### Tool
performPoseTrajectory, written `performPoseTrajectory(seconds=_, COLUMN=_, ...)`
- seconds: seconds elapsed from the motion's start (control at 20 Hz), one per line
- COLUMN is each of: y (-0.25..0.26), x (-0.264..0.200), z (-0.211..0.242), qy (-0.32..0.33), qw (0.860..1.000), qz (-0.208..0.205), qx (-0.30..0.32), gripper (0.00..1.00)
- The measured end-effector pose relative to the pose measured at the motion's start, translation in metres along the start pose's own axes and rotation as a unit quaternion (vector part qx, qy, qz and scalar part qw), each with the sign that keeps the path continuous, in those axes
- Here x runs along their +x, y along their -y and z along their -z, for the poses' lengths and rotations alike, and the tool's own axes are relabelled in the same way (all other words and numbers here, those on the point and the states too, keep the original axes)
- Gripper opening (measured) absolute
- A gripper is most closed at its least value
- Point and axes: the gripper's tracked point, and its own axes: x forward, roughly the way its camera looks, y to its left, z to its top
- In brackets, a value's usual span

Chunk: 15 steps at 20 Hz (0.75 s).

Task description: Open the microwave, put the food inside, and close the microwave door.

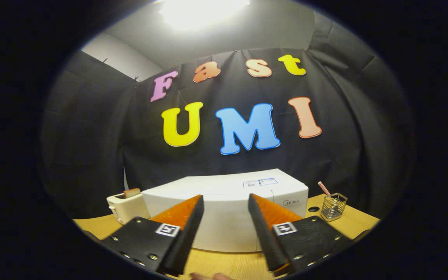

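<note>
A white microwave (228,194) stands on the wooden table (231,264) just ahead of my fingers, seen from above and in front, its door shut. My gripper (226,202) is open, raised over the table, with nothing between its fingers; the microwave's front shows through the gap. At the near table edge below the fingers lies a small pale thing (212,276), mostly hidden, and I cannot tell what it is.
A cream toaster (125,206) with a slice of toast (131,192) sticking up stands left of the microwave. A wire holder (333,207) with a pink-handled utensil sits to its right, next to a dark hole in the tabletop. Black cloth walls close the booth behind.
</note>
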Motion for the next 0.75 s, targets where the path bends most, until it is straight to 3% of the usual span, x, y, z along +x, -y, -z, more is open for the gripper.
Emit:
performPoseTrajectory(seconds=0.05, y=-0.001, x=-0.005, z=-0.007, qy=-0.008, qw=1.0, qz=0.008, qx=-0.014, gripper=0.99)
performPoseTrajectory(seconds=0.25, y=-0.015, x=-0.032, z=-0.052, qy=-0.015, qw=1.0, qz=-0.003, qx=-0.021, gripper=0.99)
performPoseTrajectory(seconds=0.5, y=0.001, x=-0.04, z=-0.127, qy=0.003, qw=1.0, qz=0.02, qx=-0.015, gripper=0.99)
performPoseTrajectory(seconds=0.75, y=0.017, x=-0.048, z=-0.154, qy=-0.005, qw=0.999, qz=0.032, qx=-0.031, gripper=0.99)
